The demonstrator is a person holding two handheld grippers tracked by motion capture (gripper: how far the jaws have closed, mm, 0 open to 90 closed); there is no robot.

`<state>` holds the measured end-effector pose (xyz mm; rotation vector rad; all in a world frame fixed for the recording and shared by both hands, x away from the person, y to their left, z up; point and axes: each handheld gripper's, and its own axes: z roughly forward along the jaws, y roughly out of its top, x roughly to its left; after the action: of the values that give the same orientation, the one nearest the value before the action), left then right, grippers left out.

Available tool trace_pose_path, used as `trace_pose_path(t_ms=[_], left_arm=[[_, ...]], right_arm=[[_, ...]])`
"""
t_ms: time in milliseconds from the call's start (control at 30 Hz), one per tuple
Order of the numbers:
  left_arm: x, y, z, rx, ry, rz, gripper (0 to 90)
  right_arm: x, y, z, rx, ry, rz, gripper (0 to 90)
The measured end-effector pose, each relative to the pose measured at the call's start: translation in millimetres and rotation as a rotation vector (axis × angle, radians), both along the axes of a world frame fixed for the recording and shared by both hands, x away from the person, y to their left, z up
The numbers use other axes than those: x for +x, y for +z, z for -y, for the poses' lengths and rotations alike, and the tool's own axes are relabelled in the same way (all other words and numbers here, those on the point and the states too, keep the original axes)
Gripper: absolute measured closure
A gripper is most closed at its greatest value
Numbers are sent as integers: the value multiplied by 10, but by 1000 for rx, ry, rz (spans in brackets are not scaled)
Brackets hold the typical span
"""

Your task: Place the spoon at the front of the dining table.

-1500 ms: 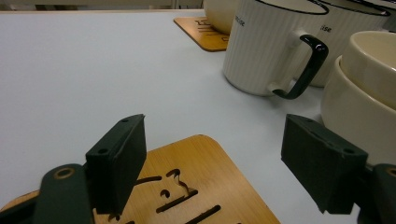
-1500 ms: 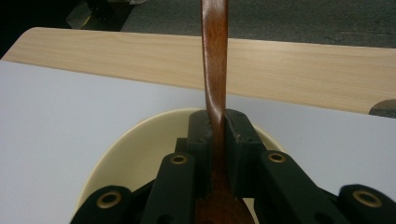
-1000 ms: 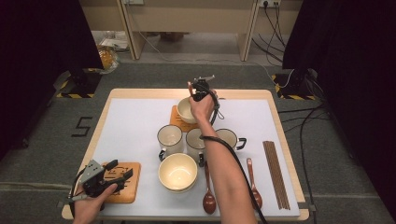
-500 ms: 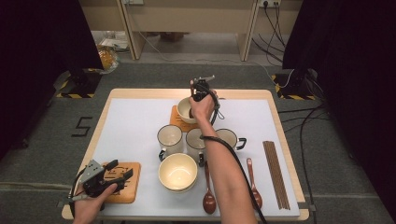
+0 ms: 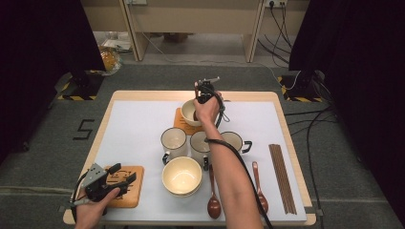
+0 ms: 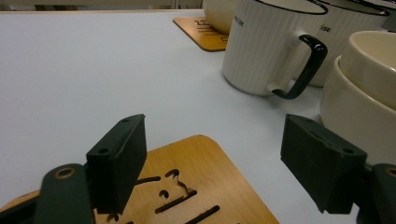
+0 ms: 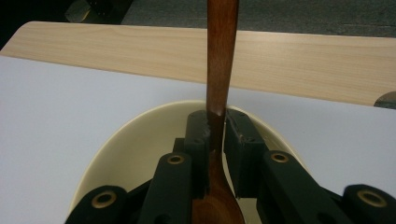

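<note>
Right claw (image 7: 215, 135) clamps a spoon (image 7: 219, 56) by its neck over the bowl (image 7: 140, 140) near the worktop's far edge, positioned for lowering inside. Left claw (image 6: 224, 168), released, rests over the near-left coaster (image 6: 187, 186).

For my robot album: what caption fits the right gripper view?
Right gripper shut on a wooden spoon, held over a cream bowl.

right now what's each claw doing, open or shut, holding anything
Left claw: open, holding nothing, hovering over the wooden coaster.
Right claw: shut on the wooden spoon, over the cream bowl.
</note>
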<state>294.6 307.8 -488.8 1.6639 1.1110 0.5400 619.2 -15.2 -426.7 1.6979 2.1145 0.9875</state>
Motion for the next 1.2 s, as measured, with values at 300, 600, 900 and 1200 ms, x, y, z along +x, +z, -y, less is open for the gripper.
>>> trace_pose_path(t_ms=[300,600,900,1200], left_arm=[[1,-1,-1,1,-1,-1,222],[-1,0,1,2,-1,-2,222],[2,-3,8,1,-2,-2,222],[2,-3,13,2,-4,-6,222]], right_arm=[[-8,4,-10,-4,1,-2,780],[-29,31,-2,-16,0,1,780],[-55,33,58,-8,-7,-4,780],[-71,101,56,21,8,13,775]])
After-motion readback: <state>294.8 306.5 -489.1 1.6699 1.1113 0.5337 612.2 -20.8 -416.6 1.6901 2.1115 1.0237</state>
